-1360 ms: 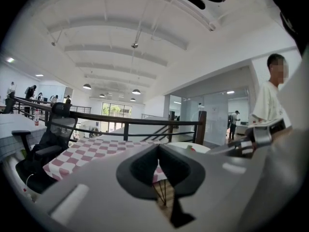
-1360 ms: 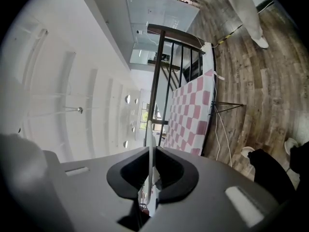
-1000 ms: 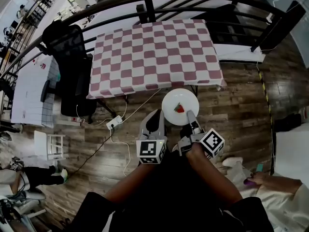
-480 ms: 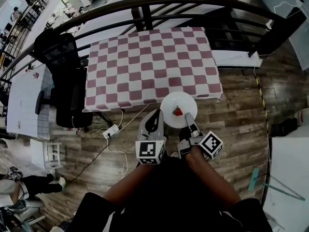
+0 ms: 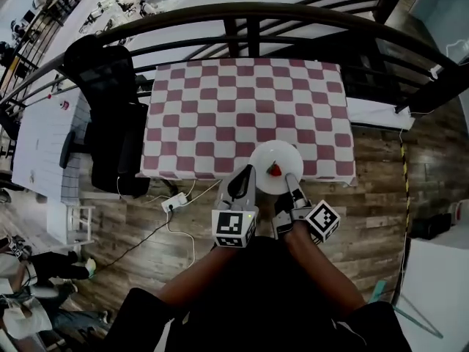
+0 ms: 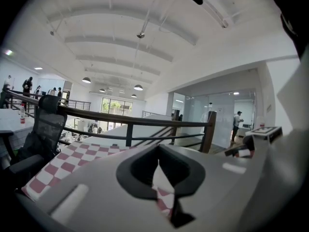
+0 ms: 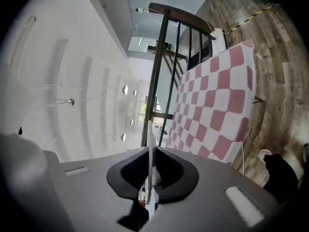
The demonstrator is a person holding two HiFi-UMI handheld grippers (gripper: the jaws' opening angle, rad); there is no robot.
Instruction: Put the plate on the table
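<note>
A white plate (image 5: 278, 157) with a small red piece of food (image 5: 274, 170) on it hangs over the near edge of the table, which wears a red-and-white checked cloth (image 5: 242, 108). My right gripper (image 5: 290, 180) is shut on the plate's near rim. In the right gripper view the plate (image 7: 150, 144) shows edge-on, pinched between the jaws of the right gripper (image 7: 150, 175). My left gripper (image 5: 245, 171) sits just left of the plate, shut and holding nothing. In the left gripper view the left gripper (image 6: 159, 170) points at the checked cloth (image 6: 72, 161).
A black office chair (image 5: 110, 116) stands at the table's left end. A dark metal railing (image 5: 256, 13) curves behind the table. A white power strip (image 5: 174, 202) with cables lies on the wooden floor. A white table (image 5: 44, 138) stands further left.
Both grippers and the plate have moved forward. The plate was over the floor short of the table and now overlaps the table's near edge.
</note>
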